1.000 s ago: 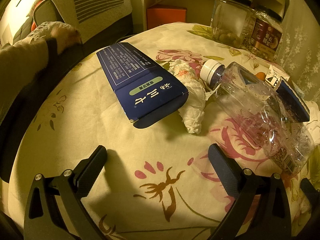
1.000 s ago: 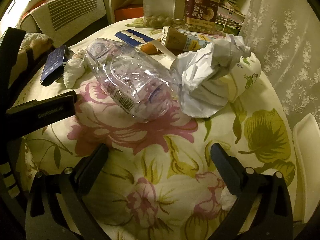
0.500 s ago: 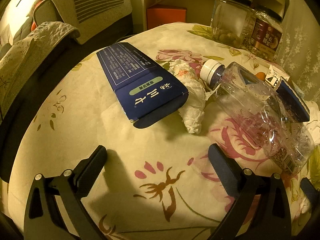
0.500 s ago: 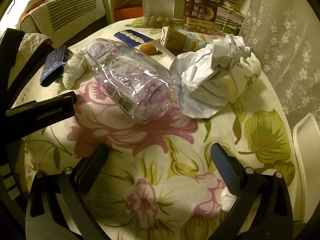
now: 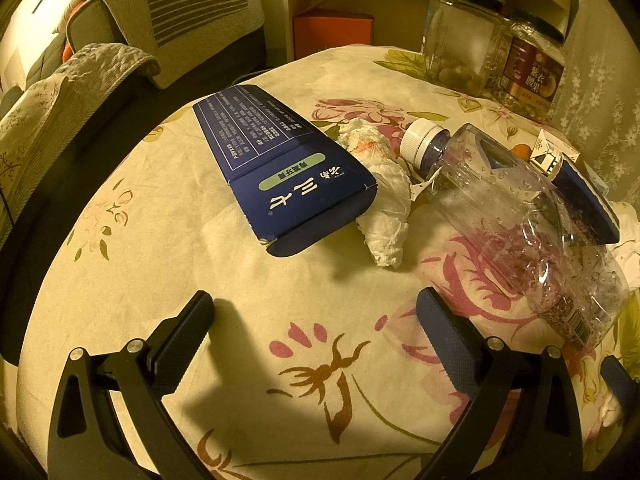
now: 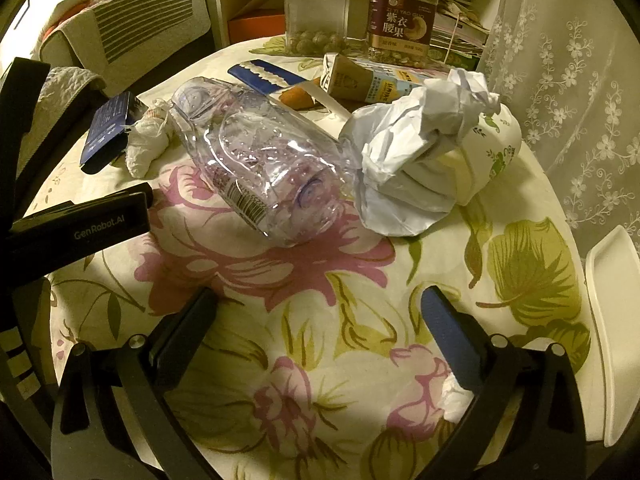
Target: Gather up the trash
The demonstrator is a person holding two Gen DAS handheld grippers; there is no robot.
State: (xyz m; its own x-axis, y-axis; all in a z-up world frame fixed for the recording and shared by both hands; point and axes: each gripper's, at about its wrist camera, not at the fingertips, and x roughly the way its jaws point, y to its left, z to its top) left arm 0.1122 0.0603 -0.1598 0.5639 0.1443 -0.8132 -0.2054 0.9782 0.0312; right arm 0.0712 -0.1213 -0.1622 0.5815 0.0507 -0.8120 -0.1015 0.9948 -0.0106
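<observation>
— Where are your tongs?

— Both wide apart, holding nothing. My left gripper (image 5: 314, 338) hangs over bare tablecloth (image 5: 168, 240); my right gripper (image 6: 320, 332) does the same, nearer the curtain side.

— And the trash?

— All on the table, nothing collected yet. A blue box (image 5: 280, 164) lies flat ahead of my left, a crumpled tissue (image 5: 384, 200) touching its side, then a clear bottle (image 6: 260, 168) on its side. Against the bottle's base sits a paper wad (image 6: 420, 152), stuffed into a paper cup (image 6: 492, 148).

— What worries you?

— The bottle, I reckon. It's round, slick and crushed; pinch it off-centre and it could squirt out, roll into the wad or off the edge. The box lies flat, so my fingers may just skid over it and bunch the cloth. And the two jars (image 6: 360, 12) behind aren't trash, I'd judge; a careless sweep could knock them.

— A bin?

— None in view.
</observation>
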